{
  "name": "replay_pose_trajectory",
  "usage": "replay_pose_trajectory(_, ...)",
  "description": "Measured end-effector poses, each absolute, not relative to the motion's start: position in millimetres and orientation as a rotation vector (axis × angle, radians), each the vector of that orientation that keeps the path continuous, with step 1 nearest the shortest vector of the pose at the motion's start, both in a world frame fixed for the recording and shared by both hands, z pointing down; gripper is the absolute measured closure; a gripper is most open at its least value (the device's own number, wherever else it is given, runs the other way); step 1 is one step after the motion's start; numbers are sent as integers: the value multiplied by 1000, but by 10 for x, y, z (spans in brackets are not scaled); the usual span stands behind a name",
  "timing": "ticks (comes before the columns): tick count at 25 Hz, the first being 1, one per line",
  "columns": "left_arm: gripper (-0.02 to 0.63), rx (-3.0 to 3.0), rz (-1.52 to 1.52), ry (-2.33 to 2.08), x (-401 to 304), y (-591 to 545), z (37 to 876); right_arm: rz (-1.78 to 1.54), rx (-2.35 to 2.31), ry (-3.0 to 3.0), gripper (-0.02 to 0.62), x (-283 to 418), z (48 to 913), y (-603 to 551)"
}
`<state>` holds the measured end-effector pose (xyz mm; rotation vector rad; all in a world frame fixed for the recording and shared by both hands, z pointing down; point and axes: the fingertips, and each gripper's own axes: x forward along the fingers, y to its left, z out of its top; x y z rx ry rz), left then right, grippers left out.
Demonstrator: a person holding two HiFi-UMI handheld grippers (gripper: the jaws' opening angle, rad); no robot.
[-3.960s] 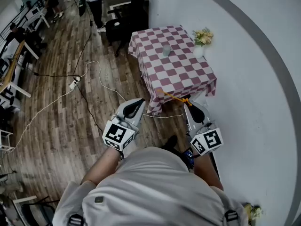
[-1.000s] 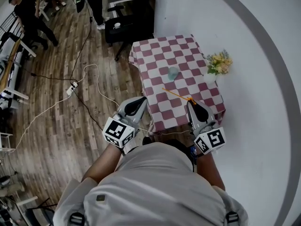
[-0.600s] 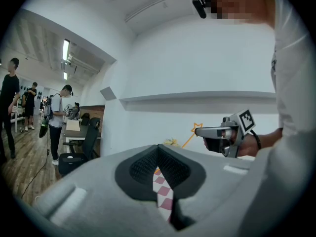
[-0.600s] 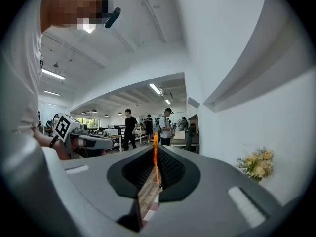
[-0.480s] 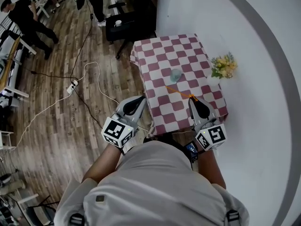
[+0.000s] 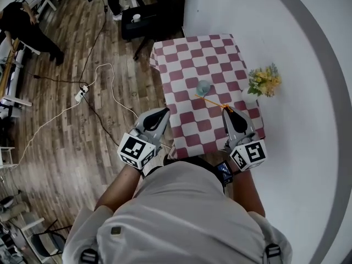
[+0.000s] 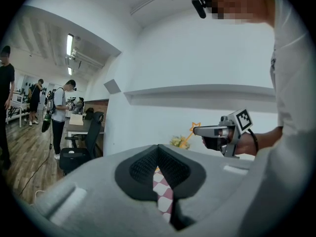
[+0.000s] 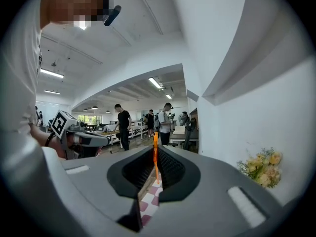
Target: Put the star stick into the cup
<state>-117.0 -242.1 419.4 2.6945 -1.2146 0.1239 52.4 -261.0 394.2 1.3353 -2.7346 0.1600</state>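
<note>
The orange star stick (image 6: 212,102) is held in my right gripper (image 6: 229,110), which is shut on its near end. It reaches left and away across the checked table (image 6: 190,59), and its far end lies just short of the pale blue cup (image 6: 203,87). In the right gripper view the stick (image 8: 155,157) stands pinched between the jaws. My left gripper (image 6: 163,113) hangs at the table's near left edge, shut, holding nothing. From the left gripper view I see the stick's star tip (image 7: 194,127) ahead of the right gripper (image 7: 199,130).
A vase of yellow flowers (image 6: 264,81) stands at the table's right edge, by the white wall. A white cable (image 6: 104,87) runs over the wooden floor at the left. A black chair (image 6: 146,23) stands behind the table. People stand far back on the left.
The table has come closer as I walked up to it. Both grippers now reach its near edge, and the stick's far end has come up to the cup.
</note>
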Motion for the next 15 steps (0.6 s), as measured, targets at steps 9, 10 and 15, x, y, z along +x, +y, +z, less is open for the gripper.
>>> replay_pose_trajectory(9,604,2633,175,-1207,-876,-2910,4486,223,1282,-2694,566,795,4227,-3180)
replay_pose_trajectory(10,604,2626,181,-1207,-844,-2958,4517,235,1273,-2685,566,828,4275,-3226)
replay_pose_trajectory(15,604,2588,217,-1206,-701,-3167,4699,321,1249,-2645,566,1006,4622,-3431)
